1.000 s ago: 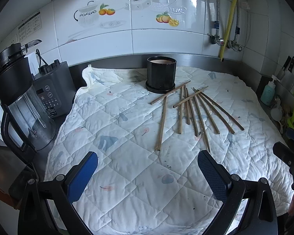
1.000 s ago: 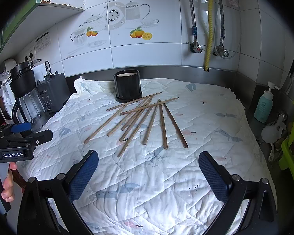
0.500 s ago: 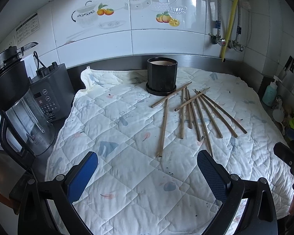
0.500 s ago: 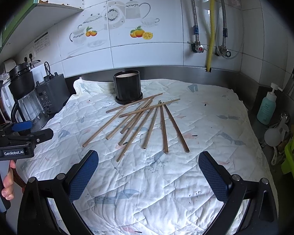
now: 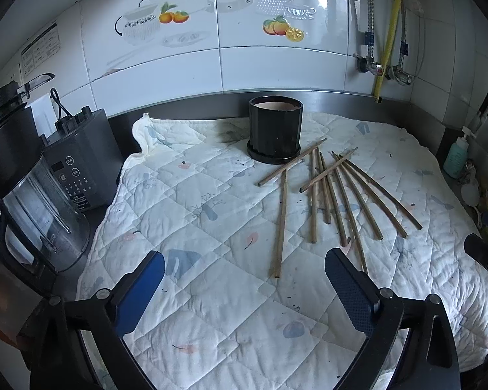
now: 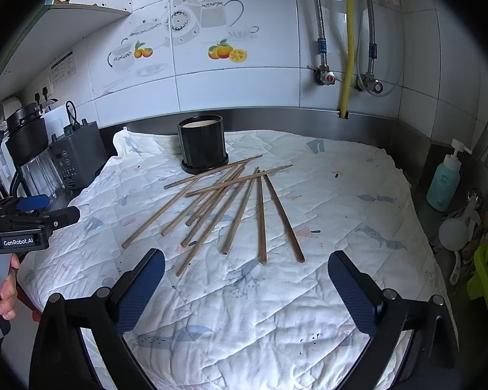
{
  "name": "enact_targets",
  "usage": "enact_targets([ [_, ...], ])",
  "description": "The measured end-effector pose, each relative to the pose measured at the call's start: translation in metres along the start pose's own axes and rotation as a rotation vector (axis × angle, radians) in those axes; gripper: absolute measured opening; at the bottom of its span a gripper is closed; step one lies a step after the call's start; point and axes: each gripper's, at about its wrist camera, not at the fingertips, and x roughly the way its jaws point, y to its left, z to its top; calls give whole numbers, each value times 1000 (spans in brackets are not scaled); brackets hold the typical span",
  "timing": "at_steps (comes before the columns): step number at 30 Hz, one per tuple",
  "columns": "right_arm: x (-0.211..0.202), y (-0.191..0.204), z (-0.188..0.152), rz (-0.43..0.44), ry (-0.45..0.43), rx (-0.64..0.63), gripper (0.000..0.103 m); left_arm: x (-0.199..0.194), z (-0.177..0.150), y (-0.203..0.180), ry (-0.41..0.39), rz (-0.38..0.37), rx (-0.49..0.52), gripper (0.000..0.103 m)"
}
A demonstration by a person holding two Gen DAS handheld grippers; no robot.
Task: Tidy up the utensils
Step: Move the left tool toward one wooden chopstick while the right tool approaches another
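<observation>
both grippers, left (image 5: 244, 284) and right (image 6: 245, 284), spread and empty; chopsticks (image 6: 231, 201) lie fanned on the cloth (image 6: 325, 214) beside the pot (image 6: 202, 143), so i aim low at one outlying stick.

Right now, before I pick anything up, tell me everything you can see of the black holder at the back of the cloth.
The black holder is a glossy, faceted cylinder, likely ceramic or plastic, standing upright on a matching black saucer base. Its inside looks pale; no utensils stick out of it. It sits near the back edge of the quilted cloth, before the grey backsplash. The nearest wooden chopsticks lie against or just beside its base; contact is unclear.
</observation>
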Motion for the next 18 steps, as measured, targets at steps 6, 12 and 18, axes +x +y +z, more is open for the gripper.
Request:
enact_targets([
  [6,8,-11,6,-14,-2,-3,99,20,10,5,20,-35,-4,90],
  [12,25,-26,7,-49,26,-8,88,48,2,2,71,-72,-1,81],
  [18,44,-37,5,-49,66,13,83,74,-8,-2,116,-101,-5,76],
])
